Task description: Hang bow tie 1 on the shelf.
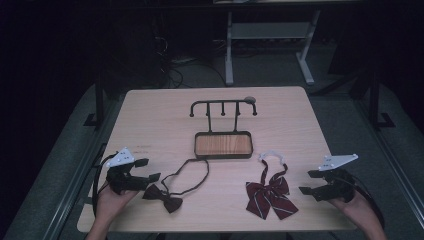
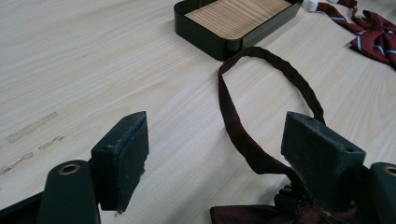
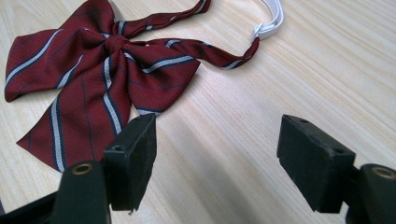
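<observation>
A small dark bow tie (image 1: 163,197) with a long neck loop (image 1: 190,175) lies at the table's front left. My left gripper (image 1: 145,170) is open just left of it, held low over the wood. In the left gripper view the dark red loop (image 2: 243,135) runs between the wide jaws, and the bow (image 2: 261,215) lies at the bottom edge. A striped red bow tie (image 1: 270,195) with a white neck strap (image 1: 272,154) lies front right. My right gripper (image 1: 311,182) stands open to its right. The striped bow (image 3: 93,79) fills the upper left of the right gripper view.
A black hook stand (image 1: 223,106) rises from a wood-bottomed tray (image 1: 223,145) at the table's middle. The tray's dark wall (image 2: 205,39) is ahead in the left gripper view. A desk frame (image 1: 265,45) stands on the floor beyond the table.
</observation>
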Demonstrator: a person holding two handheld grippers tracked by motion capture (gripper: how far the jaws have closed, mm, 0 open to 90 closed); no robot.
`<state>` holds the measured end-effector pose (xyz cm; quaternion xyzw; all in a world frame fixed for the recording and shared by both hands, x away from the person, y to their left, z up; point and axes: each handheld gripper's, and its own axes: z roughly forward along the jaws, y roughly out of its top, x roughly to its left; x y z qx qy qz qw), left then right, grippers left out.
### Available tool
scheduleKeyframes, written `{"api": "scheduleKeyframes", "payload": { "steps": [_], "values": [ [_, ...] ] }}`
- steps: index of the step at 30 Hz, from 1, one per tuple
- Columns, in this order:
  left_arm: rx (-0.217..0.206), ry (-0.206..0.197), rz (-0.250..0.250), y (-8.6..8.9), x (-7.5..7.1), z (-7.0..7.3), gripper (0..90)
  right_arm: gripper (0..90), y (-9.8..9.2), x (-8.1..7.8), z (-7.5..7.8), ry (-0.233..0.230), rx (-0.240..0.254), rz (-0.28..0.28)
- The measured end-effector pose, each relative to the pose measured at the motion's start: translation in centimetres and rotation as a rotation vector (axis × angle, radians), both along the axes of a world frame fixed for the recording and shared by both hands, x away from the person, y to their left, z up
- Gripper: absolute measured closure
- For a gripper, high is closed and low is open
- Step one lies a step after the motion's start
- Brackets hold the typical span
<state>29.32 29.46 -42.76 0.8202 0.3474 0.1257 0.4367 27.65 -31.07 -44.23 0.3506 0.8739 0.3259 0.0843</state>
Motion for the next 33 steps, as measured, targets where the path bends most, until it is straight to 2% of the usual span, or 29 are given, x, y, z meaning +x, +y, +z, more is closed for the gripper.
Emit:
{"api": "scheduleKeyframes", "payload": {
  "steps": [4, 10, 12, 19, 23, 29, 33],
  "values": [
    [0.004, -0.005, -0.003, 0.0, -0.1, 0.0, 23.2, 28.2, 0.0, 0.0, -0.1, 0.011, 0.011, -0.009],
    [0.012, -0.009, -0.009, -0.1, -0.2, 0.0, 23.2, 28.1, 0.7, -0.1, 0.7, -0.003, 0.016, 0.004],
    [0.012, -0.013, -0.011, 0.0, -0.3, 0.1, 23.2, 27.8, 0.9, 0.0, 0.8, 0.009, 0.017, 0.006],
    [0.010, -0.017, -0.007, 0.0, -0.3, 0.2, 23.2, 27.7, 2.0, 0.7, 1.6, 0.012, -0.011, 0.028],
    [0.012, -0.018, -0.009, 0.1, -0.3, 0.2, 23.2, 29.5, 2.9, 1.3, 2.2, 0.013, -0.044, 0.047],
    [0.008, -0.020, -0.012, 0.1, -0.3, 0.2, 23.2, 35.8, 4.2, 2.6, 3.2, 0.005, -0.085, 0.057],
    [0.008, -0.021, -0.014, 0.1, -0.3, 0.3, 23.2, 40.9, 5.0, 3.7, 3.5, 0.017, -0.101, 0.069]
  ]
}}
